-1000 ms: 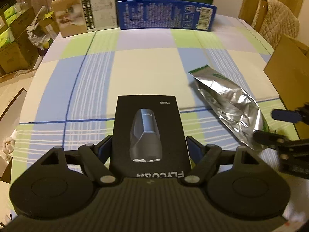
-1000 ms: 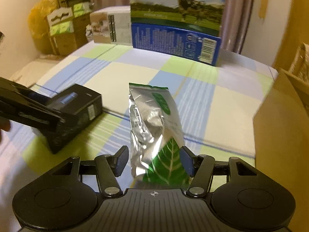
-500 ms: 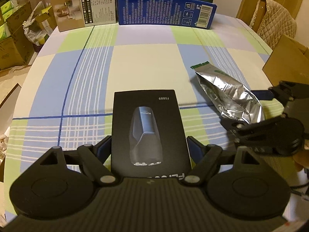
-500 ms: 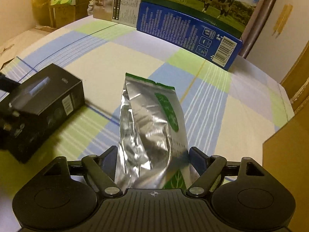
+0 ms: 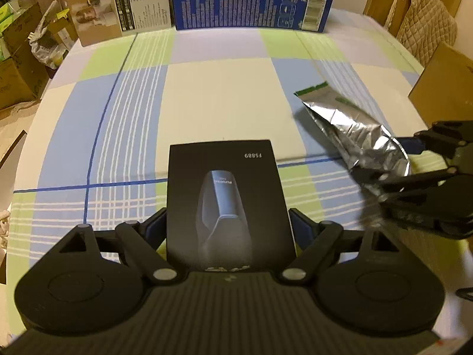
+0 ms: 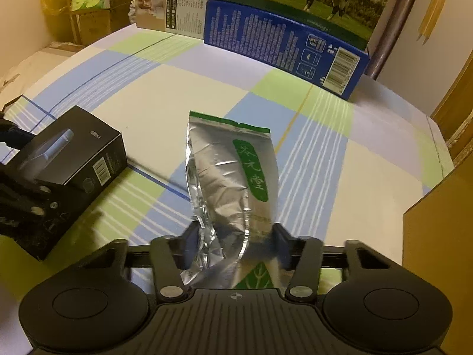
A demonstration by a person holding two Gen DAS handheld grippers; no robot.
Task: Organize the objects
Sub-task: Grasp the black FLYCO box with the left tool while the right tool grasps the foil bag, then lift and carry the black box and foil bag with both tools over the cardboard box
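Observation:
A black shaver box [image 5: 224, 195] lies between the fingers of my left gripper [image 5: 229, 226], which is shut on its sides; the box rests on or just above the checked tablecloth [image 5: 207, 94]. It also shows at the left of the right wrist view [image 6: 71, 162]. My right gripper [image 6: 233, 247] is shut on the lower end of a silver foil pouch [image 6: 230, 177] with a green label and holds it tilted up off the cloth. The pouch shows in the left wrist view [image 5: 354, 136] too, with the right gripper [image 5: 414, 162] at its end.
A blue milk carton box [image 6: 283, 47] and a white-and-tan box [image 5: 118, 9] stand at the table's far edge. A brown cardboard box [image 6: 440, 236] stands at the right. A chair with a quilted cover [image 5: 422, 23] is beyond the table. Cartons are stacked at the left [image 5: 14, 59].
My right gripper closed on the foil pouch and raised it off the cloth. My left gripper stayed on the black box, which sits slightly deeper between its fingers.

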